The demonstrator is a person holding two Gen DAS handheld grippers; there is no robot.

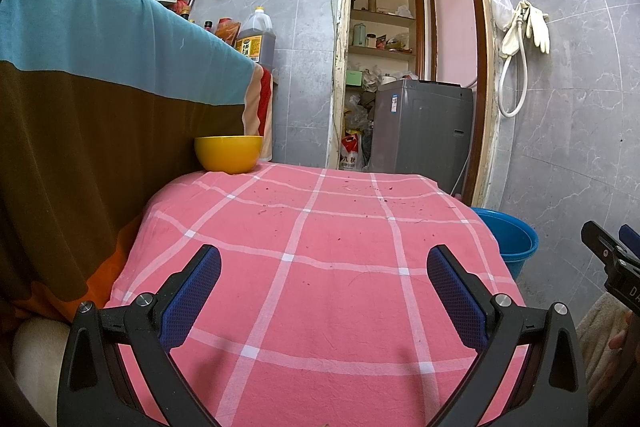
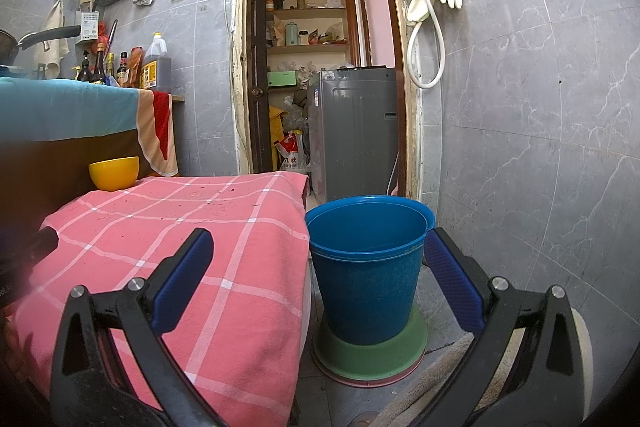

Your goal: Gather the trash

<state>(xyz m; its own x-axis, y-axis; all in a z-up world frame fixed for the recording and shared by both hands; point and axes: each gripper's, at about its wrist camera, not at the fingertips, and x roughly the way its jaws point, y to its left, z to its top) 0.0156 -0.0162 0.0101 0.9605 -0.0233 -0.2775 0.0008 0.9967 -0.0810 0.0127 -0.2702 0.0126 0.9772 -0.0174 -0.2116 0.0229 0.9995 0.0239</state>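
Observation:
A low table with a pink checked cloth [image 1: 320, 267] fills the left wrist view; small dark crumbs [image 1: 360, 195] are scattered on its far half. A yellow bowl [image 1: 229, 153] stands at its far left corner, also in the right wrist view [image 2: 114, 173]. A blue bucket [image 2: 368, 267] stands on the floor right of the table, on a green base [image 2: 370, 357]; its rim shows in the left wrist view [image 1: 516, 239]. My left gripper [image 1: 324, 259] is open and empty above the cloth. My right gripper [image 2: 318, 243] is open and empty, in front of the bucket and the table edge.
A counter draped in a blue and brown cloth [image 1: 100, 67] rises left of the table, with bottles [image 2: 156, 65] on top. A doorway with a grey washing machine [image 2: 356, 131] lies behind. Grey tiled wall [image 2: 540, 107] stands right of the bucket. A beige towel [image 2: 440, 383] lies on the floor.

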